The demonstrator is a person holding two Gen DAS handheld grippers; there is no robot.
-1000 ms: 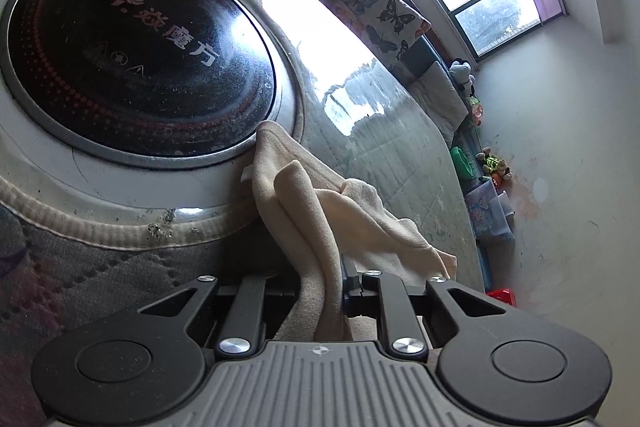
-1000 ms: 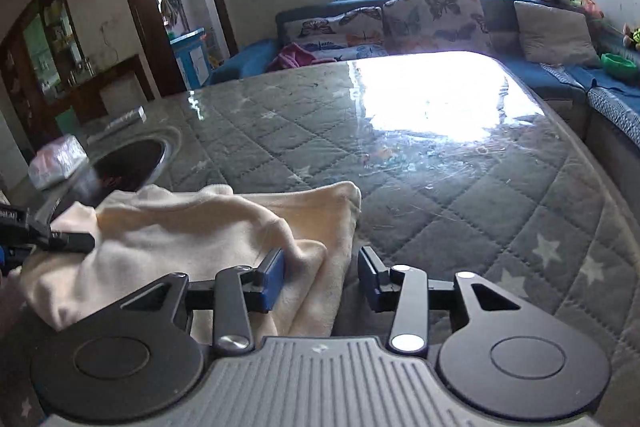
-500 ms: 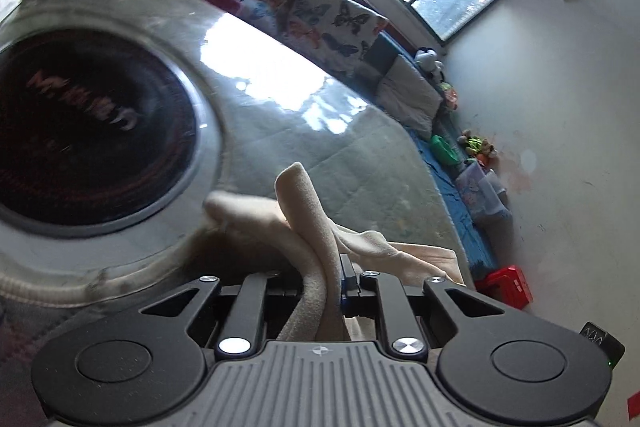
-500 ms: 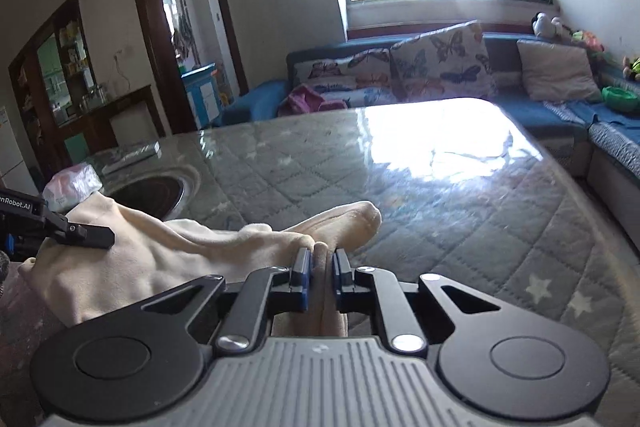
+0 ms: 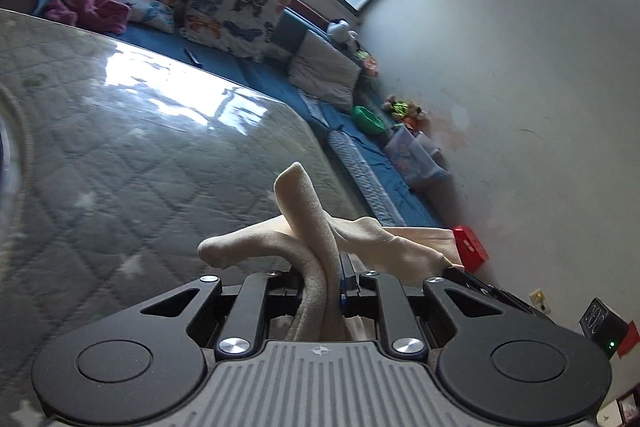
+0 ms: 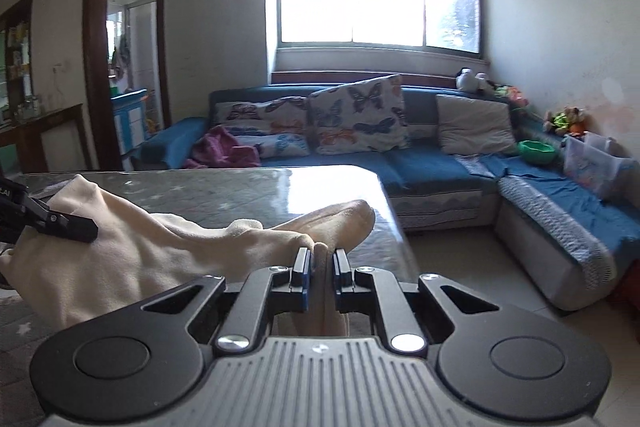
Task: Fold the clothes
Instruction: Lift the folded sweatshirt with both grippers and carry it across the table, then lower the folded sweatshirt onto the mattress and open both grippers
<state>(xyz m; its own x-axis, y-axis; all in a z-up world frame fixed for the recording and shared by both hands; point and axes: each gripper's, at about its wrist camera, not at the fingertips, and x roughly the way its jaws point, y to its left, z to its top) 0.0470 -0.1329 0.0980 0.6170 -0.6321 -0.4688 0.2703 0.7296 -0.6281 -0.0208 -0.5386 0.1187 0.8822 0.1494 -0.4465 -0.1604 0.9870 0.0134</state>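
A cream fleece garment [image 6: 132,251] hangs lifted between both grippers above the quilted grey table [image 6: 240,191]. My right gripper [image 6: 320,263] is shut on a bunched fold of the garment's right edge. In the left wrist view my left gripper [image 5: 324,275] is shut on another fold of the cream garment [image 5: 308,223], which stands up out of the jaws. The left gripper's fingers [image 6: 60,223] also show at the left edge of the right wrist view, clamped on the cloth's far corner. The part of the garment below the jaws is hidden by the gripper bodies.
The table's glossy cover [image 5: 140,131] glares under the window. A blue corner sofa [image 6: 440,167] with butterfly cushions [image 6: 356,119] runs behind and to the right. A pink cloth [image 6: 224,147], a green bowl [image 6: 536,151] and a plastic box [image 6: 592,167] sit on it. Bare floor [image 6: 460,259] lies between.
My right gripper closed on the garment's edge, and both grippers rose and lifted the cloth off the table. The dark round cooktop slid out of the left wrist view.
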